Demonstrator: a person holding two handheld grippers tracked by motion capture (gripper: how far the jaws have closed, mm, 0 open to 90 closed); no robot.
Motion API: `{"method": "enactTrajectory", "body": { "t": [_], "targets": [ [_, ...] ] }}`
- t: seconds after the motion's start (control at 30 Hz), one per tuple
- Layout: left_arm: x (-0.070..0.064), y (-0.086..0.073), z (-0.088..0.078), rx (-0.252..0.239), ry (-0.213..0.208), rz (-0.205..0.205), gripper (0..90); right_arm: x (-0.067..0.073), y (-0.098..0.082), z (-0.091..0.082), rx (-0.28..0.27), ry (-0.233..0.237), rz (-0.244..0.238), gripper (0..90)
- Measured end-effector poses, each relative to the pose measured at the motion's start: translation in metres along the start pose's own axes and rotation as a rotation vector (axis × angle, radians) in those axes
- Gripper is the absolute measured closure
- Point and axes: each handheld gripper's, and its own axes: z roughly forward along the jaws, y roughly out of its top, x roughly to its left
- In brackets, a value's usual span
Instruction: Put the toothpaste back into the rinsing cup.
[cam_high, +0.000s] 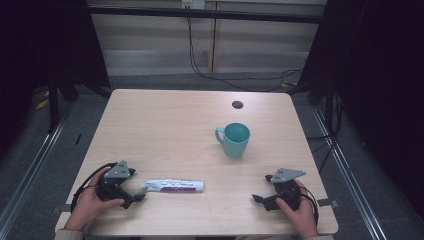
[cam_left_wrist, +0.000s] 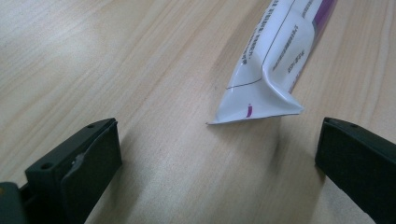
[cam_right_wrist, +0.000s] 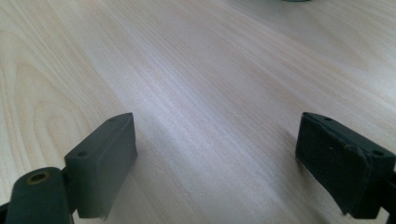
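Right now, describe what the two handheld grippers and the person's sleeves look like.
Both the left gripper and the right gripper are black, each with two blocky jaws and a grey three-cornered plate on top. A black cable loops from each beside the hand. The jaw blocks have small round holes. Light beige cuffs show at the wrists.

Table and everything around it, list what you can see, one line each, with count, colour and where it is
tube: one, white with purple print, lying flat near the front edge, crimped end toward the left gripper
mug: one, teal, upright, right of centre, handle to the left
round hole: one, dark, far right part of the table top
table: one, light wood
cables: black, on the floor behind the table
left gripper: one, black, open, front left, beside the tube's end
right gripper: one, black, open, front right
hands: two, holding the grippers
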Motion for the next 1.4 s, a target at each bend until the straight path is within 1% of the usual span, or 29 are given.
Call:
{"method": "enactTrajectory", "body": {
  "t": [0.17, 0.33, 0.63, 0.73, 0.8, 0.87, 0.9, 0.97, 1.0, 1.03, 1.07, 1.1, 1.17, 1.2, 1.23, 1.3, 1.33, 1.4],
  "targets": [
    [0.000, -0.001, 0.000, -0.009, 0.002, 0.003, 0.0, 0.000, 0.000, 0.000, 0.000, 0.000, 0.000, 11.6],
    [-0.001, -0.001, 0.001, -0.014, 0.006, -0.006, 0.0, 0.000, 0.000, 0.000, 0.000, 0.000, 0.000, 11.7],
    [0.000, 0.000, 0.001, -0.011, 0.009, -0.002, 0.0, 0.000, 0.000, 0.000, 0.000, 0.000, 0.000, 11.6],
    [-0.001, 0.001, 0.002, -0.010, 0.010, -0.012, 0.0, 0.000, 0.000, 0.000, 0.000, 0.000, 0.000, 11.6],
    [-0.001, 0.002, 0.002, 0.000, 0.011, -0.009, 0.0, 0.000, 0.000, 0.000, 0.000, -0.001, 0.000, 11.6],
    [-0.002, 0.008, 0.001, 0.051, 0.013, -0.004, 2.0, 0.000, 0.000, 0.000, 0.000, 0.000, 0.000, 11.6],
    [-0.003, 0.011, 0.000, 0.072, 0.004, -0.005, 4.0, 0.000, 0.000, 0.000, 0.000, -0.001, 0.000, 11.7],
    [-0.006, 0.017, -0.001, 0.104, -0.015, 0.010, 12.1, 0.000, 0.000, 0.000, 0.000, 0.000, 0.000, 11.6],
    [-0.007, 0.019, -0.002, 0.125, -0.019, 0.024, 15.9, 0.000, 0.000, 0.000, 0.000, 0.000, 0.000, 11.6],
    [-0.007, 0.019, -0.002, 0.125, -0.019, 0.024, 15.9, 0.000, 0.000, 0.000, 0.000, 0.000, 0.000, 11.6],
    [-0.008, 0.025, -0.002, 0.173, -0.011, 0.054, 16.0, 0.000, 0.000, 0.000, 0.000, 0.000, 0.000, 11.6],
    [-0.009, 0.028, -0.002, 0.195, -0.015, 0.070, 15.9, 0.000, 0.000, 0.000, 0.000, -0.001, 0.001, 11.6],
    [-0.010, 0.031, -0.001, 0.204, -0.018, 0.075, 16.0, 0.000, 0.000, 0.000, 0.000, 0.000, 0.000, 11.7],
    [-0.012, 0.039, 0.001, 0.229, -0.030, 0.075, 16.0, 0.000, 0.000, 0.000, 0.000, 0.000, 0.000, 11.7],
    [-0.012, 0.039, 0.001, 0.229, -0.030, 0.075, 16.3, 0.000, 0.000, 0.000, 0.000, 0.000, 0.000, 11.7],
    [-0.013, 0.048, 0.002, 0.257, -0.032, 0.093, 18.1, 0.000, 0.000, 0.000, -0.001, 0.000, 0.000, 11.7],
    [-0.014, 0.055, 0.004, 0.296, -0.039, 0.118, 19.7, 0.000, 0.000, 0.000, 0.000, 0.000, 0.000, 11.6],
    [-0.016, 0.065, 0.007, 0.338, -0.042, 0.139, 21.6, 0.000, 0.000, 0.000, 0.000, -0.001, 0.000, 11.7]
  ]
}}
